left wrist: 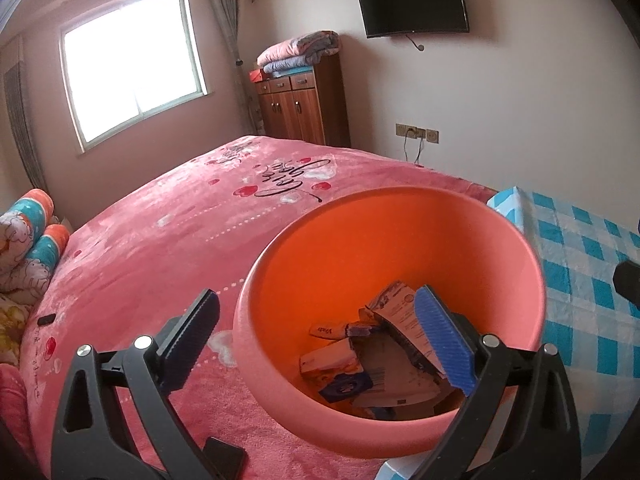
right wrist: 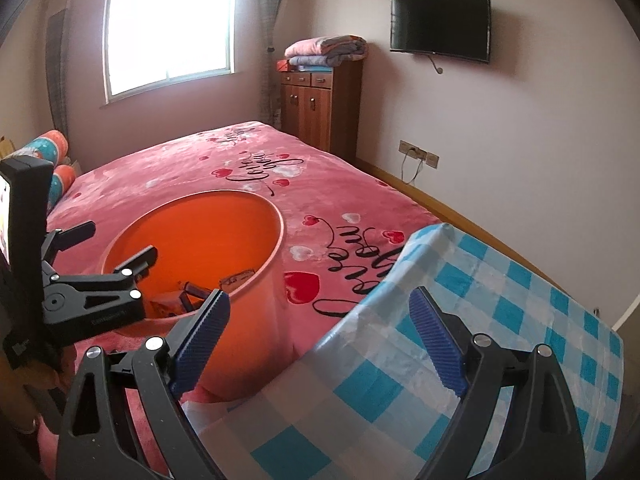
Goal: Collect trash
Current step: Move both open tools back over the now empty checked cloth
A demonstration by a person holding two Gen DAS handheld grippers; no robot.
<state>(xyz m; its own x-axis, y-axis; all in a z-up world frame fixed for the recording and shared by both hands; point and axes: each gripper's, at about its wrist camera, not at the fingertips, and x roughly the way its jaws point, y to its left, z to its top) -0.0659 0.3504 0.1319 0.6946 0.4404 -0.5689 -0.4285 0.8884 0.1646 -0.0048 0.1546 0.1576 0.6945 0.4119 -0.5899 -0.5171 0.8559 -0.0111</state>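
An orange-pink bin (left wrist: pixel 400 204) stands on the pink bed and holds several boxes and papers of trash (left wrist: pixel 360 368). My left gripper (left wrist: pixel 320 340) is open above the bin's near left rim. One blue pad (left wrist: pixel 444 344) hangs over the trash and the other finger stays outside the wall; nothing is between them. The right wrist view shows the same bin (right wrist: pixel 256 312), the trash (right wrist: pixel 188 296) and the left gripper (right wrist: pixel 120 240) over its left rim. My right gripper (right wrist: pixel 318 344) is open and empty, to the right of the bin, over the edge of a blue-checked cloth (right wrist: pixel 480 320).
The bed's pink blanket (left wrist: pixel 160 240) spreads to the left and behind the bin. A black phone (left wrist: pixel 224 460) and a small black object (left wrist: pixel 47 319) lie on it. Rolled pillows (left wrist: pixel 28 240) sit at the far left. The blue-checked cloth (left wrist: pixel 580 280) lies right of the bin.
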